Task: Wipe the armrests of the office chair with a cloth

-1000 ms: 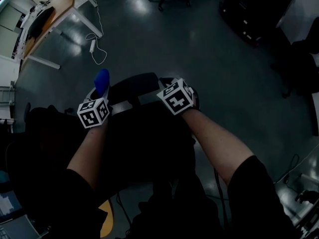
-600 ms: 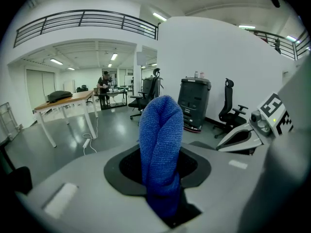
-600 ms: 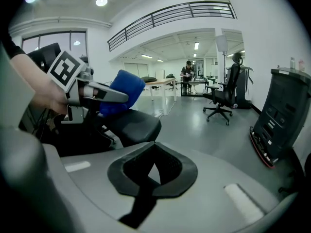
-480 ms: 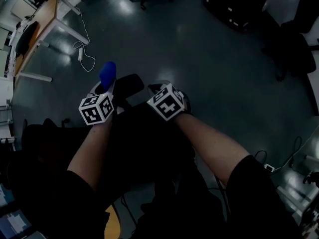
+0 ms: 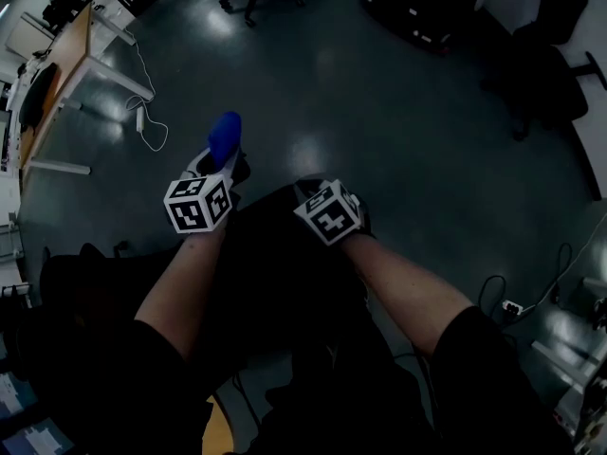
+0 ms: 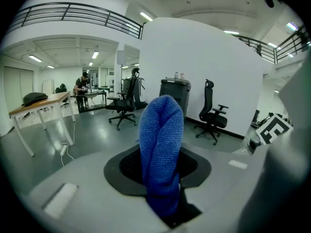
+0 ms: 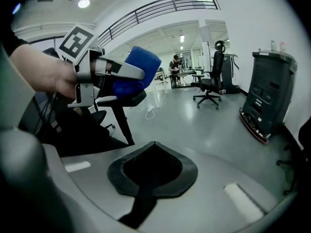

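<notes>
Cloth (image 6: 161, 144) in left claw (image 5: 222, 157)

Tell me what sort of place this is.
Most likely an open-plan office or workshop hall. Wheeled office chairs stand about on a polished grey floor, a long desk runs along one side, and a railed mezzanine overlooks it.

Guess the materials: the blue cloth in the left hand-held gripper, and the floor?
Blue cloth: looks like microfibre or terry, matte, with a fine nubbly pile. Floor: grey and glossy, mirrors the ceiling lights; likely sealed concrete or epoxy, can't tell which.
</notes>
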Motion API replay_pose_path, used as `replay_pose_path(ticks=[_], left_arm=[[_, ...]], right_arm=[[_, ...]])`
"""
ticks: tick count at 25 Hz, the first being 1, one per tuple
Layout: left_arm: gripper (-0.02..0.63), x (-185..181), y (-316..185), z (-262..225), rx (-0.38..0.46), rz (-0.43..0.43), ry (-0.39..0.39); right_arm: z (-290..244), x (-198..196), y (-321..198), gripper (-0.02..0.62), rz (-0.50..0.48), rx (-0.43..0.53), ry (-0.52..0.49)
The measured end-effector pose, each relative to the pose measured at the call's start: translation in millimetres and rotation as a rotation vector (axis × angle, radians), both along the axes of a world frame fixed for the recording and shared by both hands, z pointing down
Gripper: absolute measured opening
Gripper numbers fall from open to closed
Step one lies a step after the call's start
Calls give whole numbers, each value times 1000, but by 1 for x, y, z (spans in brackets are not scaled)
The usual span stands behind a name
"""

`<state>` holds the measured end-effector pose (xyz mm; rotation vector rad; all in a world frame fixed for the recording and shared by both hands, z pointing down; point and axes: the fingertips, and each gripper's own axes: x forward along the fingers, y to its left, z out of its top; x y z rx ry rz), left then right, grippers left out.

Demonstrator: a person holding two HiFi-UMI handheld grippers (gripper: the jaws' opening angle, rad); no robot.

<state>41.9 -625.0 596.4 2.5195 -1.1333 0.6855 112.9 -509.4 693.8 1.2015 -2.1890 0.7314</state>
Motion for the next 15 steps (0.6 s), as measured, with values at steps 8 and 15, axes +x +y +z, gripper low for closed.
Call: replay_pose_path(ticks=[8, 15], left_arm=[[141, 11, 131, -85, 39, -26, 395], [141, -39, 304, -114, -77, -88, 407]], right_arm=[[-58, -5, 58, 3, 147, 103, -287], [-94, 4, 170, 3, 154, 60, -381]])
